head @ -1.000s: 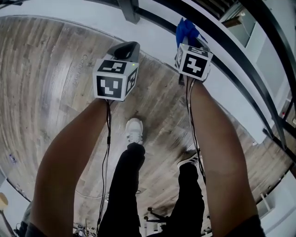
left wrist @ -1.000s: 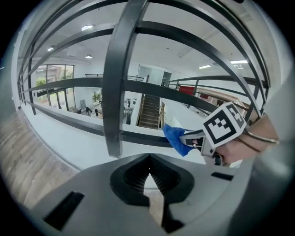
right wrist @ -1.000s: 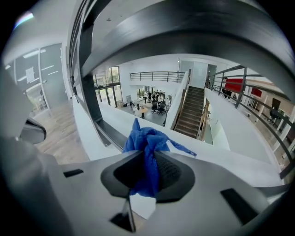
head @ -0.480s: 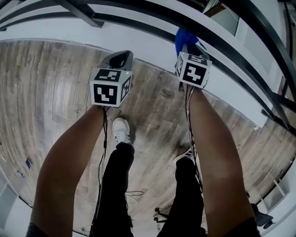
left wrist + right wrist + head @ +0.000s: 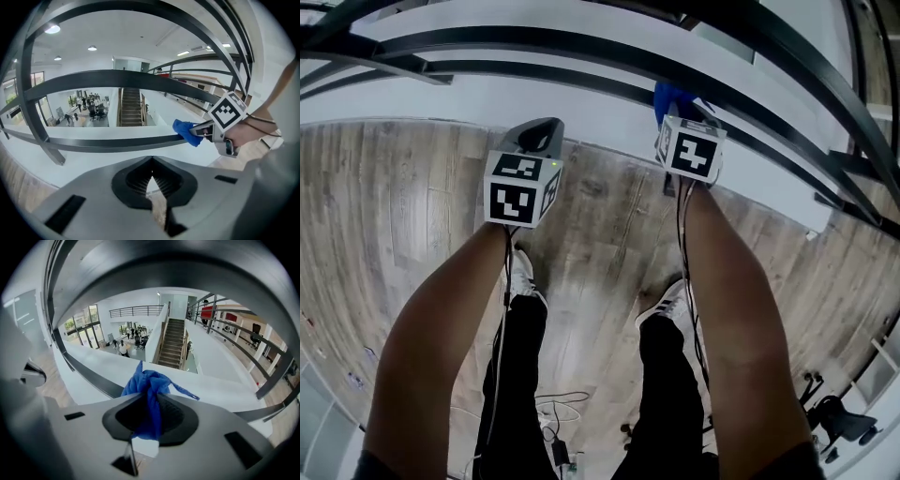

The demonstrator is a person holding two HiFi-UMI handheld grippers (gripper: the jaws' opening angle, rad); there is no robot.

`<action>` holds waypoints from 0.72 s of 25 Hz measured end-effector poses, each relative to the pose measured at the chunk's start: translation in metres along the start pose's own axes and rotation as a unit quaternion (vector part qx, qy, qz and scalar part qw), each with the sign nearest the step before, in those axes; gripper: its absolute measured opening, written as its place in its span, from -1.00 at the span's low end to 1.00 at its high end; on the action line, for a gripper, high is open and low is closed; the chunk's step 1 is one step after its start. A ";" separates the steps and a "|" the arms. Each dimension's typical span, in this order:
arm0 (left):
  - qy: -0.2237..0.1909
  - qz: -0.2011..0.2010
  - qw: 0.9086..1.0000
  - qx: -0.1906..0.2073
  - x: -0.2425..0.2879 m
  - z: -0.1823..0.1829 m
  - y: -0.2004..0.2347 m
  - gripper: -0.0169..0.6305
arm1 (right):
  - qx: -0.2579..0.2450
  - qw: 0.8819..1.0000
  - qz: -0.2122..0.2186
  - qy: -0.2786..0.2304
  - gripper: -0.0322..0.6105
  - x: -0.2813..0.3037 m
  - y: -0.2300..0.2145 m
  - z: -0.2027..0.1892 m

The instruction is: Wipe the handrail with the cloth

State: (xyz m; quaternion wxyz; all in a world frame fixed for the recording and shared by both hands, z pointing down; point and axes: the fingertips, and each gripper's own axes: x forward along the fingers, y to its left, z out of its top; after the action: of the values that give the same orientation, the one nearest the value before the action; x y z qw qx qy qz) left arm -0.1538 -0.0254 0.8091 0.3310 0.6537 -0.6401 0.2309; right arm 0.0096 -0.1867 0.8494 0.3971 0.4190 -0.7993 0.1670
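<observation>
A black metal handrail (image 5: 581,42) of several curved bars crosses the top of the head view. My right gripper (image 5: 682,112) is shut on a bunched blue cloth (image 5: 673,94), which is pressed against a lower bar (image 5: 117,143) of the railing. In the right gripper view the blue cloth (image 5: 149,397) sticks out between the jaws, with a rail bar (image 5: 91,376) just beyond it. My left gripper (image 5: 539,133) hovers to the left, short of the railing, shut and empty. From the left gripper view, the blue cloth (image 5: 186,132) and the right gripper (image 5: 220,129) meet the bar.
A white ledge (image 5: 441,98) runs under the railing, with wooden floor (image 5: 403,206) on my side. The person's legs and white shoes (image 5: 521,277) stand below the grippers. Cables (image 5: 553,441) lie on the floor. Beyond the bars lies an open hall with a staircase (image 5: 171,345).
The railing has come further into the head view and the feet have stepped forward. Both grippers kept their spacing, the right one still holding the cloth at the bar.
</observation>
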 end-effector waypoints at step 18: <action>0.003 -0.071 0.996 0.052 0.094 0.073 -0.246 -0.93 | 0.053 0.998 -0.041 -0.014 -0.65 -0.046 -0.240 -0.066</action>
State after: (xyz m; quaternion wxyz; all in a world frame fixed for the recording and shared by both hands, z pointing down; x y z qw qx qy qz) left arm 0.0879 -0.1524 0.7946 0.3141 0.7128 -0.5783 0.2423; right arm 0.2503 -0.2640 0.8394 0.3699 0.4743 -0.7766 0.1872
